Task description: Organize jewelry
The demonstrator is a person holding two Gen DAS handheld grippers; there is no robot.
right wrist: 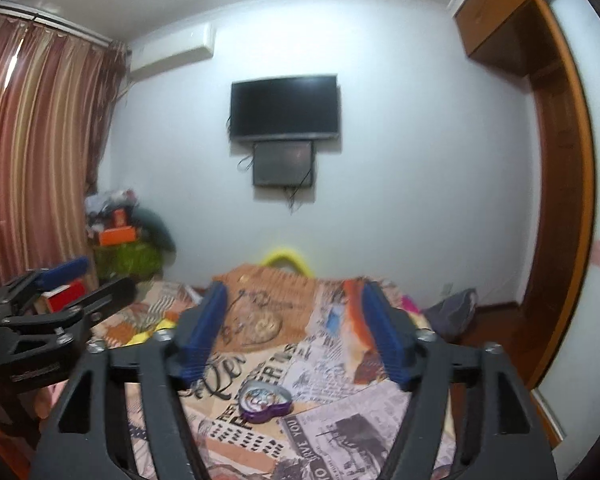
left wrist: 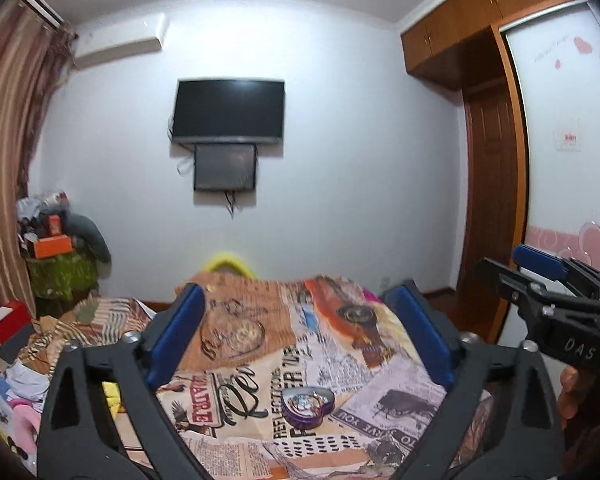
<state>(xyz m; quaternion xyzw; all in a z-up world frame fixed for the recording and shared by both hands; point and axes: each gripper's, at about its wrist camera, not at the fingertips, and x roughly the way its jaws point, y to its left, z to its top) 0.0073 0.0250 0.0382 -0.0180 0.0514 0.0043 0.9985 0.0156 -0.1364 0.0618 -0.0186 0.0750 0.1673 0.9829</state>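
A bed (left wrist: pixel 340 360) under a newspaper-print cover fills the lower view; at six o'clock on it sits a heart-shaped tin (left wrist: pixel 308 404), seemingly holding jewelry, set flat for reach; left gripper (left wrist: pixel 300 340) and right gripper (right wrist: pixel 296 336) hover released, empty, level above it

wide-open left gripper (left wrist: pixel 300 320) above heart-shaped purple tin (left wrist: pixel 308 404) on newsprint-patterned cloth (left wrist: pixel 260 432)

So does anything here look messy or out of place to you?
Nothing looks spilled or broken. The purple heart-shaped tin sits alone on the newspaper-print cover, and what it holds is too blurred to tell. Both claws, left and right, are open and empty. The corner pile by the curtain looks cluttered.
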